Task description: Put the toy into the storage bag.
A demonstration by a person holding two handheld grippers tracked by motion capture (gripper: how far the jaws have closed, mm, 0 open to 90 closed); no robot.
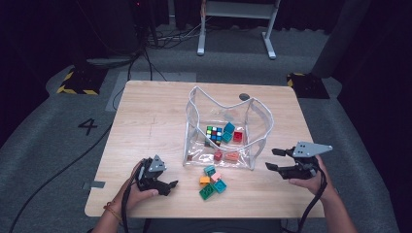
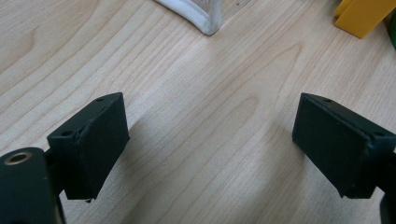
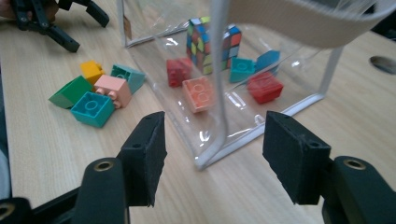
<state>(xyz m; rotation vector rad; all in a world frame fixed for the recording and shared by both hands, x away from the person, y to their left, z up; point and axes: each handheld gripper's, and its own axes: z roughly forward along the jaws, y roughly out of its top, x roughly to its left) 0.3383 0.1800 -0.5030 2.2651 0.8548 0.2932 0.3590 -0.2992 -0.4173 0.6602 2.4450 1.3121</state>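
A clear plastic pouch [image 1: 252, 145] with white trim stands open in the middle of the wooden table [image 1: 145, 121]. Inside it lie a colour cube [image 1: 214, 133] and several toy bricks, among them a red one [image 3: 264, 86] and a salmon one [image 3: 198, 93]. A small heap of bricks [image 1: 212, 182] sits just in front of the pouch: yellow [image 3: 91, 70], pink [image 3: 112, 88], green [image 3: 70, 91] and teal [image 3: 93, 107]. My right gripper [image 1: 273, 159] is open at the pouch's near right corner [image 3: 210, 158], jaws either side of it, not touching. My left gripper [image 1: 171, 186] rests open, left of the heap.
In the left gripper view, bare wood lies between the jaws [image 2: 210, 140], with the pouch's corner trim [image 2: 208, 21] and a yellow brick [image 2: 364, 14] beyond. A round hole [image 1: 244, 96] marks the table's far side. Grey floor with cables surrounds the table.
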